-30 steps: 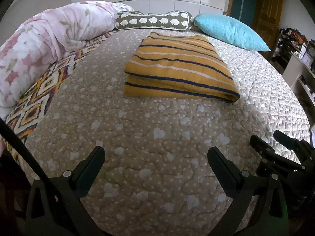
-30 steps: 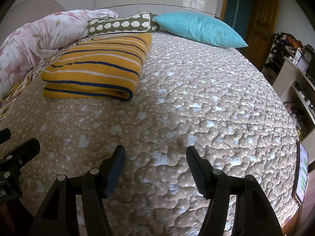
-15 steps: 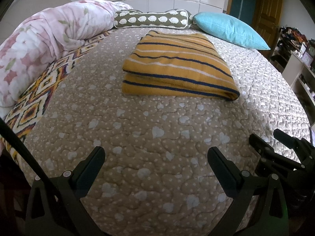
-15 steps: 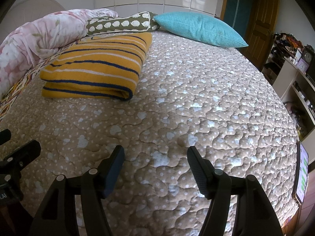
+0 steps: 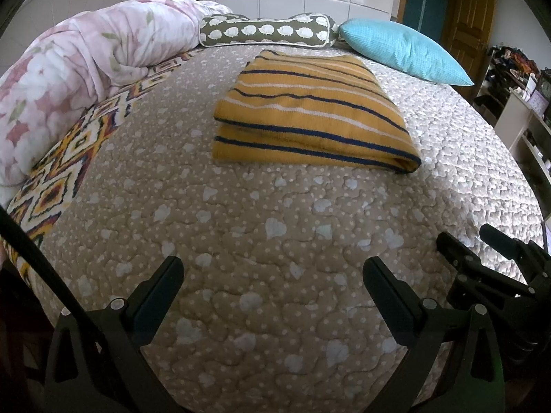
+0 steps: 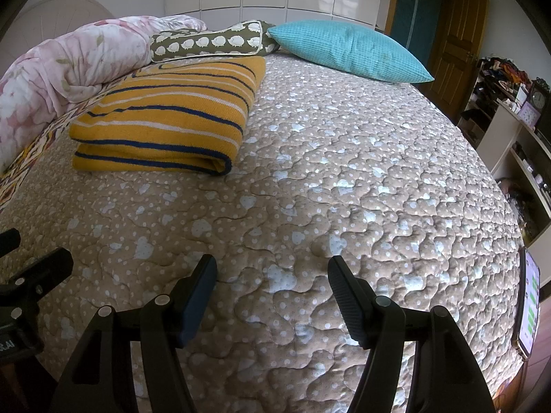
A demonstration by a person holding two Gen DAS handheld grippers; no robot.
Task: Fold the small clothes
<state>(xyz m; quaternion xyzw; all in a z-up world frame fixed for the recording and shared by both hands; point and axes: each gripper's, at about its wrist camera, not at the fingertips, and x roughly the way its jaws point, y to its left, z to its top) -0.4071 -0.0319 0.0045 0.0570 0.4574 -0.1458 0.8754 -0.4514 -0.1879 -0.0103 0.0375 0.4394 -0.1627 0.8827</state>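
**Operator:** Left wrist view. What is the status?

**Technician:** The left claw (image 5: 272,277) is spread wide and grips nothing, low over the bed (image 5: 275,309). The striped garment (image 5: 310,113) lies ahead on the bed, already doubled into a flat stack. If another fold is required, approach level and pinch a near corner through all layers.

**Operator:** Obstructions?

**Technician:** The floral duvet (image 5: 75,69) is bunched left of it; the hedgehog bolster (image 5: 268,30) and teal pillow (image 5: 403,50) lie behind it. The near path is free.

**Operator:** Right wrist view?

**Technician:** The right claw (image 6: 272,278) is also parted and empty. The garment sits forward-left, well apart. A phone (image 6: 528,301) lies at the bed's right edge; avoid it.
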